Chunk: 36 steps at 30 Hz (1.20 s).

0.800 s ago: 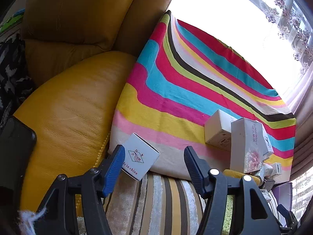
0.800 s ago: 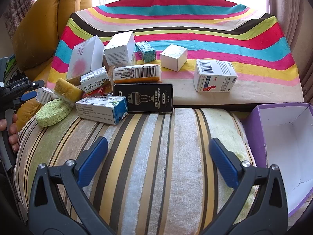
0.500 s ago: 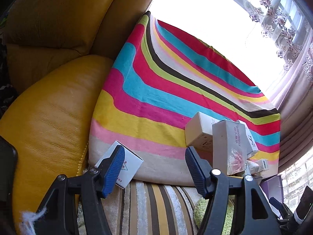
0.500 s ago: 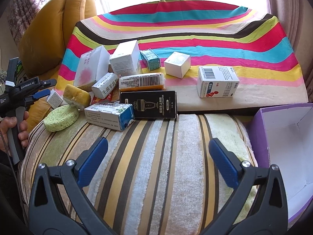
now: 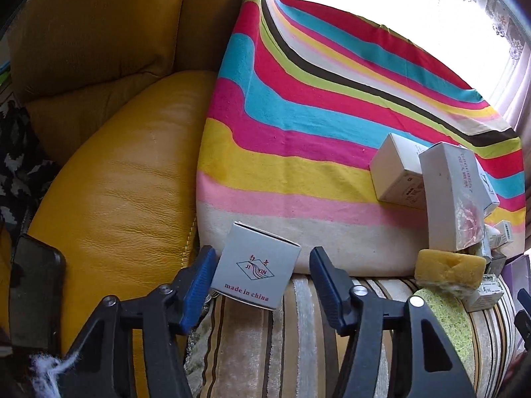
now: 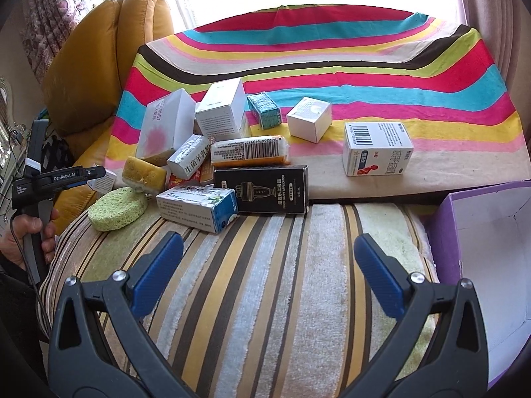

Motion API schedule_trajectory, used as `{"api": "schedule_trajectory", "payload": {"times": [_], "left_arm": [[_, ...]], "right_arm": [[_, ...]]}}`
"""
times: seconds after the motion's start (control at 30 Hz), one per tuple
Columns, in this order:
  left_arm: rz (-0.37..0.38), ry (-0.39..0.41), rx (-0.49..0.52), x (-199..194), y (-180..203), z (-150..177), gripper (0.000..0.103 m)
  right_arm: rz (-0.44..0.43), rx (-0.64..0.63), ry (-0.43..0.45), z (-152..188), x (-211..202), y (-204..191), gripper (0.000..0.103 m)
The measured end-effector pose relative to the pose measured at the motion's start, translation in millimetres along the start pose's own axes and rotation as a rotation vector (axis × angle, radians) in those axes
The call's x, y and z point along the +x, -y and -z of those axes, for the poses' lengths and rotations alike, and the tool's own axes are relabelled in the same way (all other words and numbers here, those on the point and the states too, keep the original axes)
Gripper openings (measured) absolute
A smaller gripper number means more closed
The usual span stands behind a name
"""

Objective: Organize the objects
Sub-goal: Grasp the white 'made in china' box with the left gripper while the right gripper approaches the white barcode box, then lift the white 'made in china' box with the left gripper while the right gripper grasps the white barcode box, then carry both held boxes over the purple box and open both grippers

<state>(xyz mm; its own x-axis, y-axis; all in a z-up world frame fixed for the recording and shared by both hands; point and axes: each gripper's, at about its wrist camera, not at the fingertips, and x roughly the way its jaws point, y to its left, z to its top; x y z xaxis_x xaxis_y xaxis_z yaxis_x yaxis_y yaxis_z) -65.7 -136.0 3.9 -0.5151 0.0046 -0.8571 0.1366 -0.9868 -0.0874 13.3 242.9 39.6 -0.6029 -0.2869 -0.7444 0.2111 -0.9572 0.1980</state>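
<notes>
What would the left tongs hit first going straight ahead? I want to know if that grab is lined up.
Most likely the small grey box, which already sits between the open left tongs; the pads look apart from it. Behind it is the striped cloth.

Ten cartons and packets show in the right wrist view: a tall white box with a pink flower (image 6: 165, 125), a white carton (image 6: 221, 111), a teal packet (image 6: 264, 110), a small white cube box (image 6: 310, 119), a barcoded medicine box (image 6: 377, 149), an orange-edged packet (image 6: 249, 152), a black box (image 6: 262, 194), a blue-and-white carton (image 6: 198, 208), a white carton with black characters (image 6: 189, 156) and a small grey box (image 6: 103, 180). Two sponges: one yellow (image 6: 143, 172), one green (image 6: 117, 209). One purple open box (image 6: 488, 265). Two hand-held grippers.
</notes>
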Motion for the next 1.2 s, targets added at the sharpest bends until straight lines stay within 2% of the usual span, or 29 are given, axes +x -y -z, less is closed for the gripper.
{"api": "schedule_trajectory", "payload": {"times": [0.17, 0.27, 0.33, 0.4, 0.47, 0.57, 0.67, 0.87, 0.93, 1.03, 1.13, 1.2], "left_arm": [[-0.029, 0.052, 0.045, -13, 7, 6, 0.043], [-0.028, 0.103, 0.028, -32, 7, 11, 0.043], [-0.023, 0.138, 0.016, -44, 9, 15, 0.043], [0.001, 0.178, 0.015, -57, 15, 20, 0.043], [0.024, 0.216, 0.015, -68, 23, 23, 0.043], [0.069, 0.269, 0.010, -81, 36, 29, 0.043], [0.099, 0.306, 0.022, -89, 50, 35, 0.043], [0.146, 0.347, 0.050, -100, 75, 44, 0.043], [0.158, 0.350, 0.064, -100, 84, 46, 0.043], [0.182, 0.350, 0.084, -100, 98, 51, 0.043], [0.204, 0.344, 0.112, -99, 114, 55, 0.043], [0.223, 0.344, 0.131, -100, 125, 58, 0.043]], "right_arm": [[0.011, -0.026, 0.009, -10, 3, -5, 0.103], [0.017, -0.019, -0.012, -16, 12, -2, 0.103], [0.052, 0.026, 0.018, -20, 9, 8, 0.103], [0.080, 0.090, 0.042, -24, 5, 24, 0.103], [0.083, 0.101, 0.034, -28, 6, 37, 0.103], [0.153, 0.079, 0.040, -36, 6, 53, 0.103], [0.173, 0.078, 0.033, -46, 11, 70, 0.103], [0.255, -0.021, -0.032, -66, 42, 76, 0.103], [0.267, -0.036, -0.058, -69, 54, 77, 0.101], [0.276, -0.046, -0.101, -71, 69, 81, 0.091], [0.266, -0.026, -0.127, -70, 76, 88, 0.072], [0.260, -0.018, -0.116, -69, 73, 90, 0.072]]}}
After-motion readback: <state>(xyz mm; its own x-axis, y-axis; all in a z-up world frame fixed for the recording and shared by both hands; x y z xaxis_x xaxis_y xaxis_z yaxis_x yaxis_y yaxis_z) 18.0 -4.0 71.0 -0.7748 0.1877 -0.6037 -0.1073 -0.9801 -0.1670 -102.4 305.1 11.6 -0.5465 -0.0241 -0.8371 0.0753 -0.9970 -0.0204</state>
